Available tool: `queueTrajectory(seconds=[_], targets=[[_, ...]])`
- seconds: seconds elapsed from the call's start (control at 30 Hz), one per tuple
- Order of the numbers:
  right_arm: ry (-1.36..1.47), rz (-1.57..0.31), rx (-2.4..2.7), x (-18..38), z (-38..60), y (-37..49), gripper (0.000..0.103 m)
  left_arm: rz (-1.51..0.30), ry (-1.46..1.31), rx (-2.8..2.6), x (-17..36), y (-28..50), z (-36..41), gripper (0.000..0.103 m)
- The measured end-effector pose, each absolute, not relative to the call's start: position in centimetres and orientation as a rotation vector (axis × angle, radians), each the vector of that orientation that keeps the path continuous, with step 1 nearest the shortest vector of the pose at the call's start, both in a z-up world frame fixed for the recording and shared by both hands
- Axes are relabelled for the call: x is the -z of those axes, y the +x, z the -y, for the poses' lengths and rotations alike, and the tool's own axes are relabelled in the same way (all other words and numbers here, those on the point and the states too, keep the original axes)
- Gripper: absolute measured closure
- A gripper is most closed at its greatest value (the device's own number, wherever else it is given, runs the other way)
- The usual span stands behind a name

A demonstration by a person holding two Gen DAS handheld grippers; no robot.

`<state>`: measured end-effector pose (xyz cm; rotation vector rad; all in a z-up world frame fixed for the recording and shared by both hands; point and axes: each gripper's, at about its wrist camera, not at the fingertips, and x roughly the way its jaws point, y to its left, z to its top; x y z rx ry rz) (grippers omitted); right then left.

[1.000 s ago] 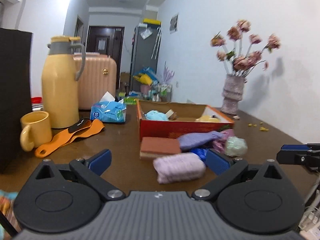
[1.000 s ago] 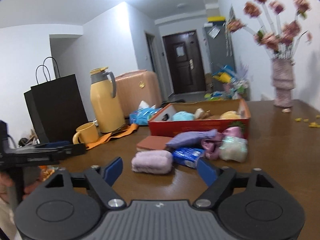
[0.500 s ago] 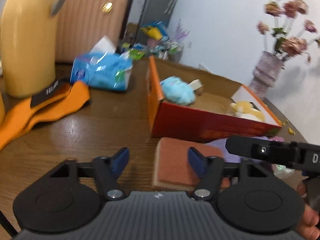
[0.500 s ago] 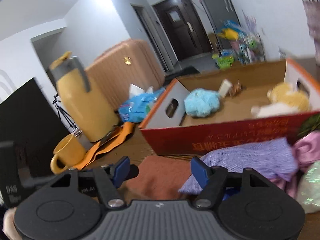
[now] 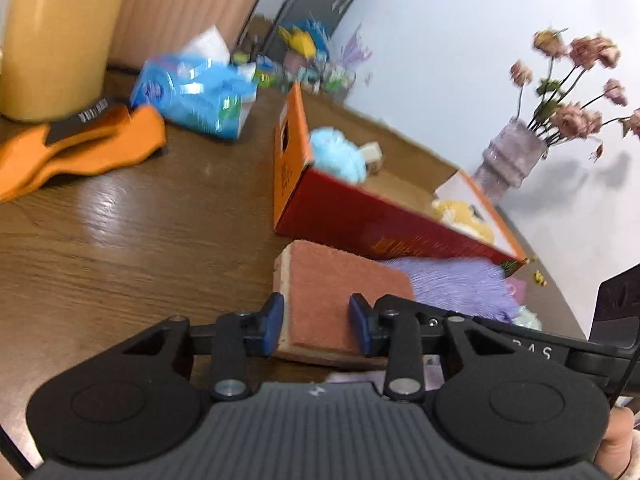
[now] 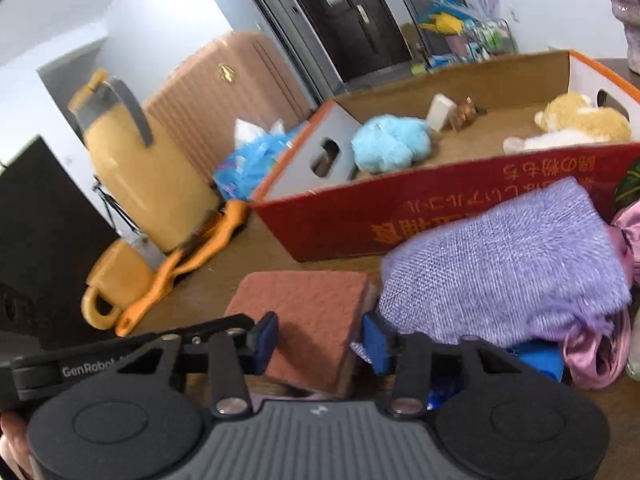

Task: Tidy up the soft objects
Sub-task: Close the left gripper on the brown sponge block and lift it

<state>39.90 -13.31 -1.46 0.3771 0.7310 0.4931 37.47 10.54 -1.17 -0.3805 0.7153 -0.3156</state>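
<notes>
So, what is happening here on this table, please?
A person holds two grippers and is sorting soft things into the red cardboard box. Both the left gripper and the right gripper straddle the terracotta sponge, which lies on the wooden table before the box; whether their pads press it is unclear. A blue plush and a yellow plush are already inside. A purple cloth waits outside.

Yellow flask [image 6: 148, 176], yellow mug [image 6: 116, 284], orange strap [image 5: 76, 148], blue tissue pack [image 5: 192, 96], pink suitcase [image 6: 224, 96], flower vase [image 5: 512, 164], wooden table [image 5: 120, 248].
</notes>
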Motion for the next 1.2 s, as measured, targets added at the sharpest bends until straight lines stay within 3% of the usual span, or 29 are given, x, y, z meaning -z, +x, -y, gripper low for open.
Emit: queueTrajectory(seconds=[0.3,0.73,0.8,0.83,1.1,1.2], targets=[[0.281,-0.493,-0.575,-5.7,15.5,30.9,0.058,-0.549,-0.33,0.355,-5.5,28.2,-8.1,0.066],[0.317,-0.701,-0.48,1.5,22.1,19.5,0.058,-0.814,-0.396,0.431,2.2,19.0,-2.4,0.064],[0.358,-0.704,-0.477,2.2,23.0,19.0,0.058,-0.82,-0.393,0.425,2.7,18.9,-2.2,0.05],[0.375,-0.707,-0.473,2.4,23.4,18.8,0.058,-0.824,-0.397,0.422,2.9,19.1,-2.3,0.05],[0.438,-0.689,-0.484,3.0,24.3,18.8,0.058,-0.833,-0.498,0.413,3.1,20.4,-3.7,0.051],[0.453,-0.711,-0.474,3.4,24.3,19.6,0.07,-0.846,-0.526,0.432,3.3,21.0,-3.8,0.065]])
